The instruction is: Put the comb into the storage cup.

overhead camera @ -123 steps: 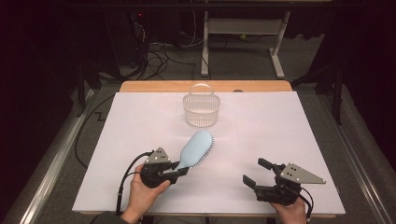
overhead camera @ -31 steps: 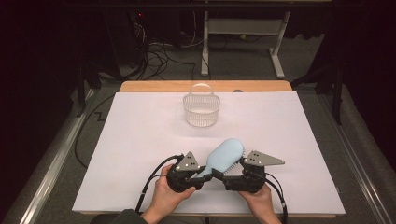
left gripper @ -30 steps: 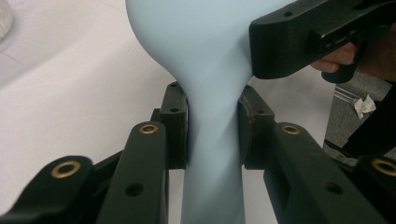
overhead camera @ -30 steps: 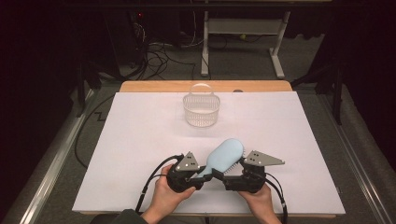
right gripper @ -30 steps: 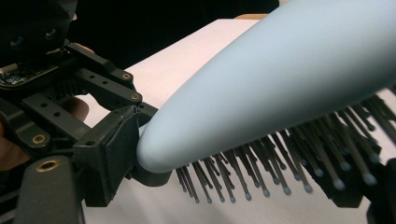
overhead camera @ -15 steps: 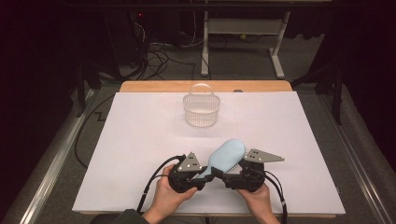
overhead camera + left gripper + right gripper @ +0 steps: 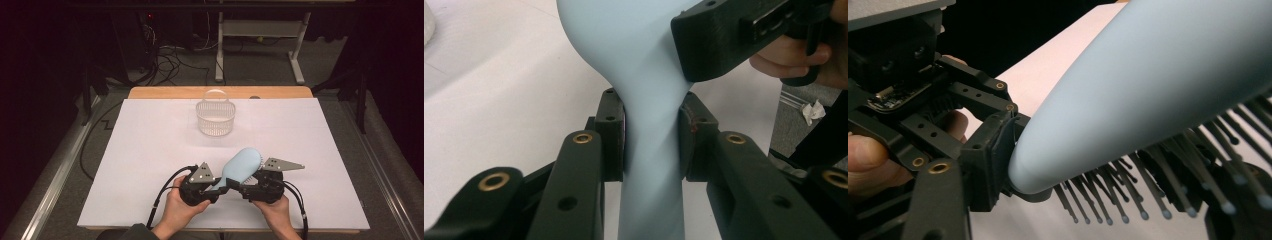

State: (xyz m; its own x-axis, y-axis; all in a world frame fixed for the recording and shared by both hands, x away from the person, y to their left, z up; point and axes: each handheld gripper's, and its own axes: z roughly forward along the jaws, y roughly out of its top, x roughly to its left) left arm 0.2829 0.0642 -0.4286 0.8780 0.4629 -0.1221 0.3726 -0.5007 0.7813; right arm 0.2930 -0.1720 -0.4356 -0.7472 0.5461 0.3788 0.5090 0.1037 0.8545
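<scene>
A light blue hairbrush (image 7: 242, 165) hangs just above the white table near its front edge, back up and bristles down. My left gripper (image 7: 220, 186) is shut on its handle (image 7: 651, 165), one pad on each side of the neck. My right gripper (image 7: 248, 184) comes in from the right. Its jaws stand either side of the brush head (image 7: 1158, 85): one pad (image 7: 988, 160) lies against the narrow end, the other sits dark behind the bristles (image 7: 1128, 190). The left gripper view has a right gripper finger (image 7: 734, 35) against the head's edge.
A clear plastic basket (image 7: 216, 117) with a raised handle stands at the back middle of the white sheet (image 7: 150, 150). Cables (image 7: 165, 192) trail from both grippers toward the front edge. Past the table are a dark floor and a desk frame (image 7: 260, 30).
Four seconds ago the grippers were apart, the right one open and holding nothing. They have since met at the brush. Over the last second hardly anything has moved.
</scene>
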